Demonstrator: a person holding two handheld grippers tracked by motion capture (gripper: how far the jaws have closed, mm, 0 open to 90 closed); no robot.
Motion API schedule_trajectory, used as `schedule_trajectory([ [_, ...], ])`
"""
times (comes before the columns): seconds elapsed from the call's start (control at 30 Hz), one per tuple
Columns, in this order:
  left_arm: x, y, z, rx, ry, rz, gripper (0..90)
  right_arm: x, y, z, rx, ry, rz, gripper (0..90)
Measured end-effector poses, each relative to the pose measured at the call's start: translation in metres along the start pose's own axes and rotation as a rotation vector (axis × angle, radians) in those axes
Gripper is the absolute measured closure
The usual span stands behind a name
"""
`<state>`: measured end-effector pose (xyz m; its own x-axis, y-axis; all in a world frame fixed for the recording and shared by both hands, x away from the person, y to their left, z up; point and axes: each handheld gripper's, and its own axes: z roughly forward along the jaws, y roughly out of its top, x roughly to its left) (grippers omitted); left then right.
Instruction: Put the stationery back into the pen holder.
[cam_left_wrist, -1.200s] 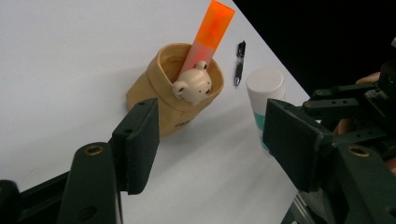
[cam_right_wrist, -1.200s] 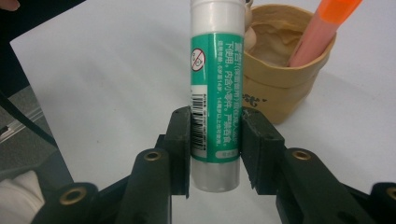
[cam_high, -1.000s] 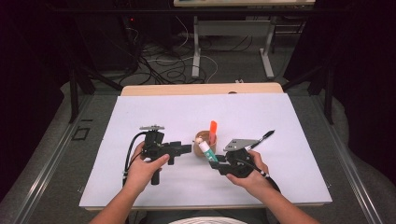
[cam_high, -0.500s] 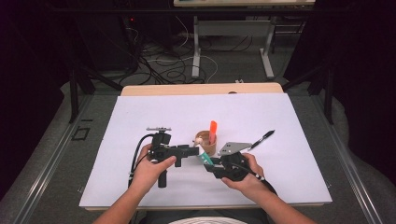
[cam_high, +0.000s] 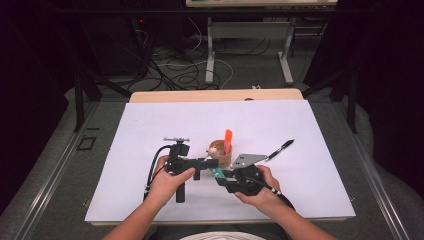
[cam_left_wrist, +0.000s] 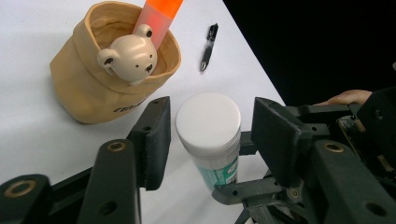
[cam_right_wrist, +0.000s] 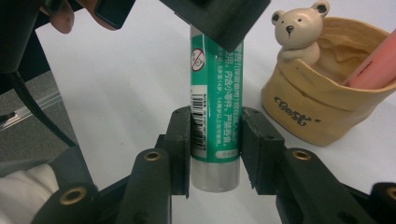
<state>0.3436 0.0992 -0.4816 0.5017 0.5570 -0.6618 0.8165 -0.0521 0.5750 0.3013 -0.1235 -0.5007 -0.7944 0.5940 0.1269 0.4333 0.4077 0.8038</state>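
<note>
Right hand-held gripper (cam_right_wrist: 215, 140) clamped on the lower body of a green glue stick (cam_right_wrist: 215, 116), pads pressed against both sides of the label. Stick lifted off the desk (cam_high: 150, 125), near its front edge, just in front of the tan pouch (cam_left_wrist: 84, 88).

Left hand-held gripper (cam_left_wrist: 208, 140) set around the stick's white cap (cam_left_wrist: 208, 122), jaws part open and just now closing in. Narrow gaps visible on both sides of the cap, so no grip there yet.

Pouch upright on the white desk, with a bear figure (cam_left_wrist: 128, 55) at its rim and an orange marker (cam_left_wrist: 156, 18) standing inside.

Black pen (cam_high: 280, 149) flat on the desk, beyond the right hand (cam_high: 260, 192) and apart from the pouch.

Seen from above, both grippers meeting nose to nose at the stick.
</note>
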Motion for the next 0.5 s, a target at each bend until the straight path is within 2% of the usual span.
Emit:
schedule_trajectory([
  [0.1, 0.0004, 0.0, 0.0006, -0.009, 0.002, -0.009, 52.5, 0.0001, 0.0005, 0.0011, 0.004, 0.011, -0.002, 66.1],
  [0.2, 0.0037, 0.0002, -0.0011, 0.013, 0.016, -0.007, 59.6, -0.0002, 0.0002, 0.0024, 0.004, 0.009, -0.003, 66.1],
  [0.23, 0.0045, -0.0004, -0.0007, 0.005, 0.014, -0.014, 60.6, -0.0003, -0.0001, 0.0027, 0.005, 0.011, 0.0, 66.1],
  [0.37, 0.0064, -0.0012, 0.0, 0.014, 0.002, -0.03, 61.3, 0.0006, -0.0004, 0.0024, 0.031, 0.008, -0.005, 66.1],
  [0.43, 0.0055, -0.0013, 0.0001, 0.01, -0.003, -0.057, 61.5, 0.0009, -0.0007, 0.0029, 0.025, 0.01, 0.003, 66.1],
  [0.5, 0.0056, -0.0011, 0.0003, 0.004, -0.003, -0.061, 61.6, 0.0003, -0.0005, 0.0032, 0.014, 0.01, 0.0, 66.1],
])
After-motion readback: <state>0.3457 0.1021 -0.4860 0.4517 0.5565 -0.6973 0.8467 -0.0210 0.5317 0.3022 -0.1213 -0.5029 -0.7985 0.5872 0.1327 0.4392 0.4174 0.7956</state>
